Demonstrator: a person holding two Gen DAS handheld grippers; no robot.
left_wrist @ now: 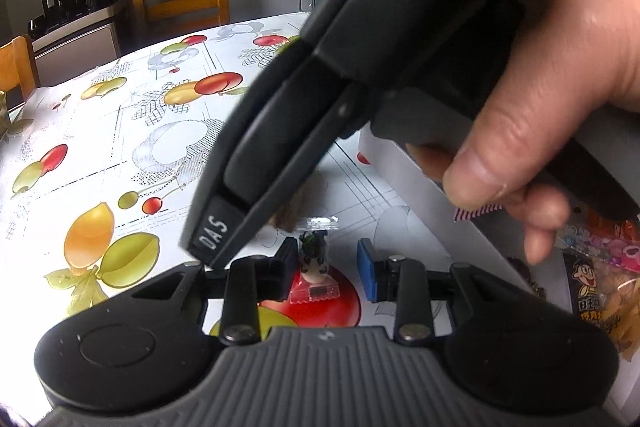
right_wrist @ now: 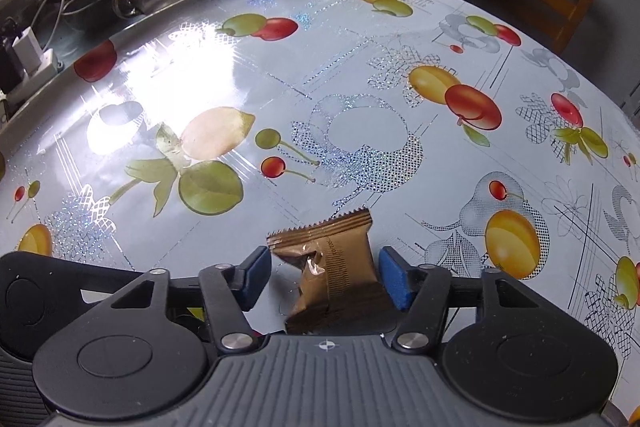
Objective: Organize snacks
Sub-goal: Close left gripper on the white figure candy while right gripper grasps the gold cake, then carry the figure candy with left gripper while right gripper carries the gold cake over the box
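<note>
The brown foil-wrapped snack packet (right_wrist: 332, 267) lies flat on the glossy fruit-print table (right_wrist: 248, 75), directly between the blue pads of the right tool (right_wrist: 325, 277). Its long axis runs away from the tool, serrated end farthest out, so the pads face its two long sides. The right-hand pad sits at the wrapper's edge; the left-hand pad stands a little off, so the jaws are partly spread and not yet pinching. The right hand is plainly the nearer one.

The left tool (left_wrist: 326, 267) is also partly spread, with a small clear-wrapped candy with a dark figure and red base (left_wrist: 316, 267) between its pads; I cannot tell whether it is gripped. A white box (left_wrist: 404, 171) holding other snacks stands just right of it.

Ahead of the packet the table is open; cups and dishes crowd only the far left edge.
</note>
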